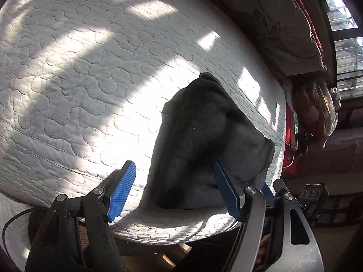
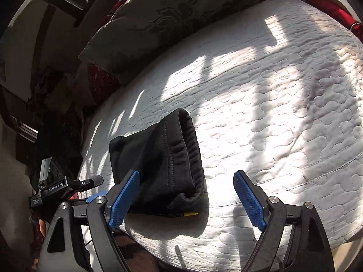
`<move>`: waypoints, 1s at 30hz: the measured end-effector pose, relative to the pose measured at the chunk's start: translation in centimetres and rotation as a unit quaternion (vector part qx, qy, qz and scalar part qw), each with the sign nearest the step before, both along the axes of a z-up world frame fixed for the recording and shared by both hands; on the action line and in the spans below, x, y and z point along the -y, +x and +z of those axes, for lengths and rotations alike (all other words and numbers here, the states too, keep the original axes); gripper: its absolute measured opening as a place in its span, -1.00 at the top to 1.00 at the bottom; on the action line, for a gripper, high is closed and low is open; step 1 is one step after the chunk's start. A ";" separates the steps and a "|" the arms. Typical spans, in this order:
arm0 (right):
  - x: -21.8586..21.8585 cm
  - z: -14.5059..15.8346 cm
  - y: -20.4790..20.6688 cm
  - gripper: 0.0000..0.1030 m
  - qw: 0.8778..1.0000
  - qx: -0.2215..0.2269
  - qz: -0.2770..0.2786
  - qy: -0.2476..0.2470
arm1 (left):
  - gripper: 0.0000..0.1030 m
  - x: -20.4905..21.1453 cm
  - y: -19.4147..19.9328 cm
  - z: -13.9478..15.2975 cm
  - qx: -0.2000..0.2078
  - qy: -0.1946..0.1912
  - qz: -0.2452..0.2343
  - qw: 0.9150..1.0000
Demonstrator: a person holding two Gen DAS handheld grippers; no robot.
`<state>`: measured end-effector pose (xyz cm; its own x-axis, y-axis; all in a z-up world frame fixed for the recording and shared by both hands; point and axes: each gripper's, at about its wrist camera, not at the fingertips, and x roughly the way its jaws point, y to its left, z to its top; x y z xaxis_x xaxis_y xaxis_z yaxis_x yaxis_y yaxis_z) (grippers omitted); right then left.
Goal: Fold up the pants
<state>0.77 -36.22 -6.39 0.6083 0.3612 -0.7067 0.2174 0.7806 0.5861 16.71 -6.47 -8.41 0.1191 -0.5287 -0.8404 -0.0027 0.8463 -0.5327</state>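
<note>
The black pants (image 1: 204, 140) lie folded into a compact bundle on the white quilted mattress (image 1: 79, 79), near its front edge. In the right wrist view the pants (image 2: 158, 165) show their elastic waistband on the right side. My left gripper (image 1: 174, 172) is open and empty, its blue pads just in front of the bundle. My right gripper (image 2: 188, 181) is open and empty, with its left pad beside the bundle's near edge. The left gripper's body (image 2: 59, 185) shows at the left of the right wrist view.
A grey-green flowered pillow (image 2: 163, 18) lies along the far side of the mattress (image 2: 272, 113), with red bedding beside it. A window (image 1: 344, 22) and cluttered things stand to the right in the left wrist view. Sun and shadow bands cross the mattress.
</note>
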 end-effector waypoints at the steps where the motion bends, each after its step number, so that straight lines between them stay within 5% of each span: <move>1: -0.1 -0.2 0.3 -0.69 1.000 -0.003 -0.001 0.004 | -0.37 0.3 0.0 -0.1 0.002 0.005 0.000 1.000; 12: -1.2 -3.4 4.1 -0.69 0.995 -0.039 0.056 0.078 | -0.40 3.3 -0.3 -0.7 0.051 0.081 -0.030 0.995; 21: -2.1 -4.8 4.8 -0.76 0.991 -0.049 0.101 0.079 | -0.74 4.4 -0.7 -1.1 0.076 0.098 -0.045 0.991; 24: -2.2 -5.1 5.0 -0.87 0.989 -0.049 0.101 0.097 | -1.00 5.3 -0.7 -1.3 0.083 0.095 -0.065 0.990; 30: -2.3 -5.3 5.7 -1.00 0.985 -0.058 0.105 0.123 | -1.00 6.1 -0.9 -1.6 0.091 0.122 -0.078 0.985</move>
